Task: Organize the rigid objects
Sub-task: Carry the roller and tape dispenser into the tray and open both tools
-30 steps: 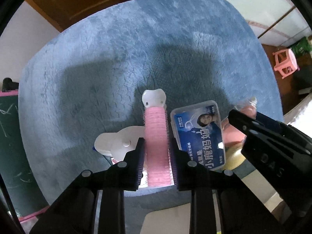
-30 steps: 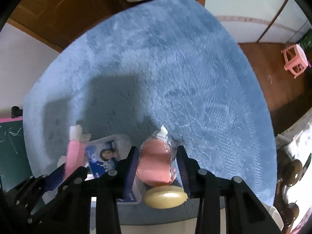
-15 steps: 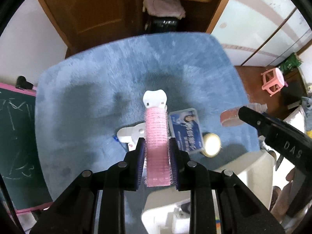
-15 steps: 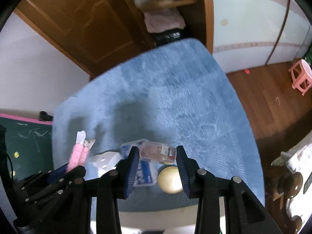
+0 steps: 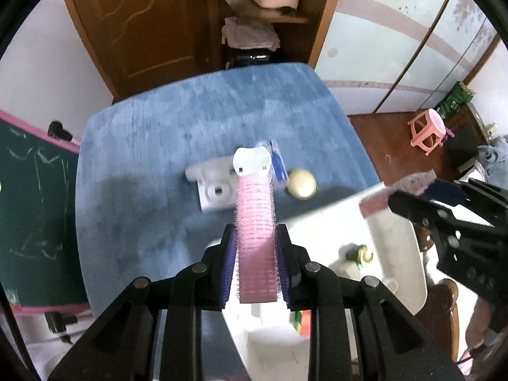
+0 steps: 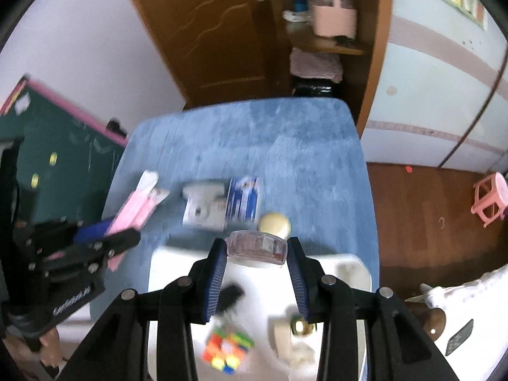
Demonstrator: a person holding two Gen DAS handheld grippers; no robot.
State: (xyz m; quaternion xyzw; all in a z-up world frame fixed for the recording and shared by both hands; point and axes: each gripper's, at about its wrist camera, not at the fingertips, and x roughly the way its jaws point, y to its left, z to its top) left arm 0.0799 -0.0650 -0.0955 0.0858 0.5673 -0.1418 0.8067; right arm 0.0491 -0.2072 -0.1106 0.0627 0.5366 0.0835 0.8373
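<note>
Pink hair roller sits clamped in the left gripper, long axis along the fingers, white cap pointing away. Right gripper pinches what looks like a clear bottle crosswise above the white bin.

A pink hair roller and a clear bottle are held above a white bin.

Motion blur, fisheye warp, overexposed white patches

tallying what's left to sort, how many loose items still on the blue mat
3: the white gadget, the blue packet right beside it, and the round yellow lid nearest the white bin. More may hide behind the grippers.
</note>
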